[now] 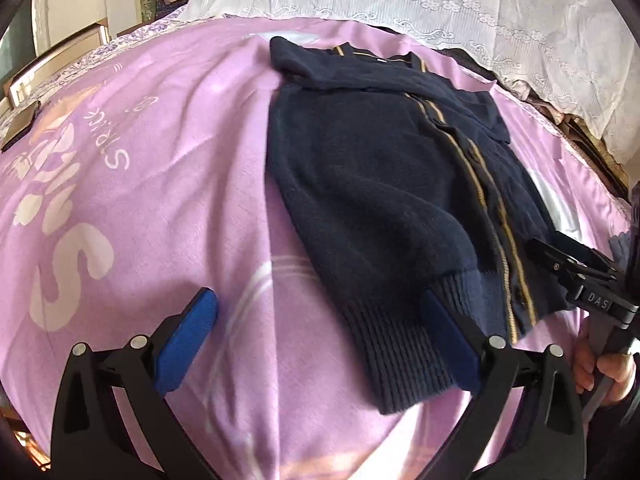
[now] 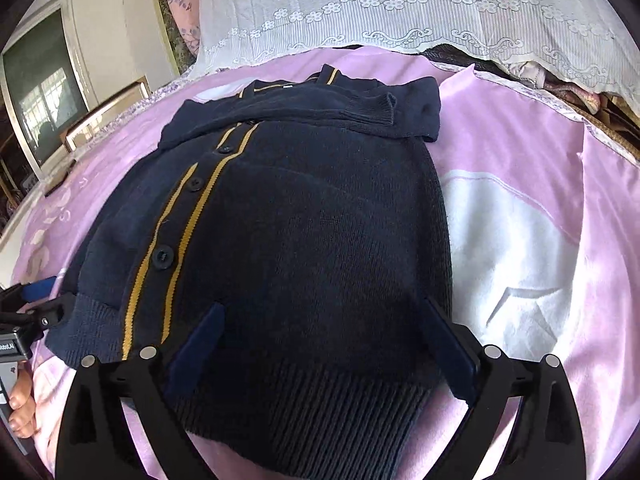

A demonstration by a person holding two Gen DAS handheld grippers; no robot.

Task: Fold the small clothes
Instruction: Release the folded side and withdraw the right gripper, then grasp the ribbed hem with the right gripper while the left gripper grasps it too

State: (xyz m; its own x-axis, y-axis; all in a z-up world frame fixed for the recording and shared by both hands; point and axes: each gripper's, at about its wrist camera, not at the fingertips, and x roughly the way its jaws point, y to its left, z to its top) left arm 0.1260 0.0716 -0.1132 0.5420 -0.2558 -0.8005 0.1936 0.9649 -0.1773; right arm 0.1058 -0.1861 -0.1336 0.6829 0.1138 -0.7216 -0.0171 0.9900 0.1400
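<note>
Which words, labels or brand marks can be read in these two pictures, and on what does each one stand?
"DAS": white letters on the black body of the right tool.
"SPRING": white print on the pink bed sheet, seen upside down; the last letters are unclear.
Larger white letters below it: only an "S" is sure.
White label on the left tool: cut off, not readable.

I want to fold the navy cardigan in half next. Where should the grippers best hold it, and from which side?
Probably the ribbed hem of the cardigan, from the near edge: it lies flat facing both open grippers, left gripper and right gripper, one at each bottom corner.
</note>
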